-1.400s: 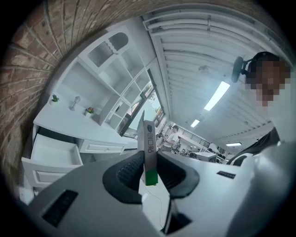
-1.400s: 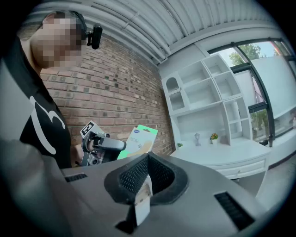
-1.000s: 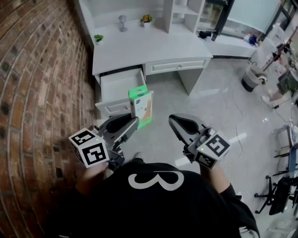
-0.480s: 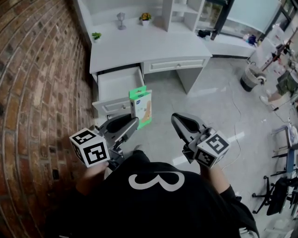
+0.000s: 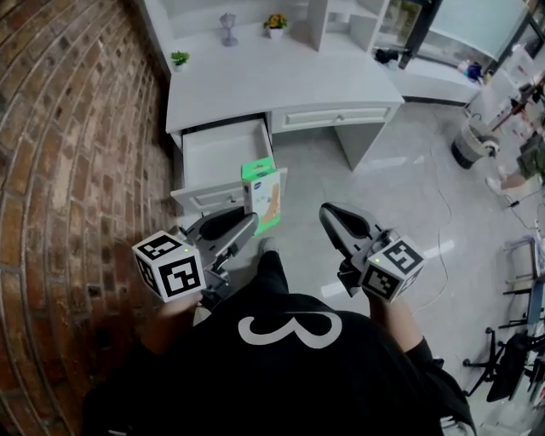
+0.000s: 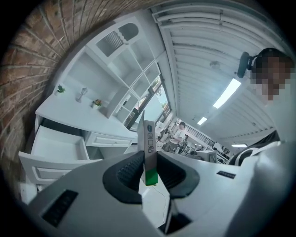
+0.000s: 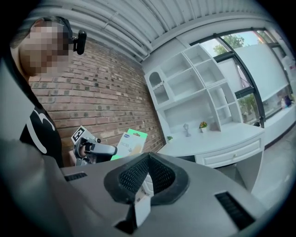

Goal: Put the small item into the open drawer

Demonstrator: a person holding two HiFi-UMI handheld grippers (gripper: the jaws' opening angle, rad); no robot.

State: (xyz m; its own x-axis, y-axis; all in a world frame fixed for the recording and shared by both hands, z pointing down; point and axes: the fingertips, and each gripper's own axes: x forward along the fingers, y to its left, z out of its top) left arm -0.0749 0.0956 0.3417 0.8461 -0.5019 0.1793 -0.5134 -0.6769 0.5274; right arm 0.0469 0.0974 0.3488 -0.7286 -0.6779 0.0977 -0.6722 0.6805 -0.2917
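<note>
A flat green-and-white box stands upright in the jaws of my left gripper, just in front of the open drawer at the desk's left end. In the left gripper view the pads press on the box from both sides, at my left gripper, with the white, bare-looking drawer lower left. My right gripper hangs to the right over the floor, with its jaws together and nothing between them. The right gripper view shows the box and the left gripper before the brick wall.
The white desk carries two small plants and a goblet ornament at the back, with a shelf unit behind. A brick wall runs along the left. A closed drawer sits right of the open one. A bin and a cable lie on the floor at the right.
Both grippers and the box have drifted slightly right, and the desk too. The person's leg and foot now show between the grippers. The grip on the box is unchanged.
</note>
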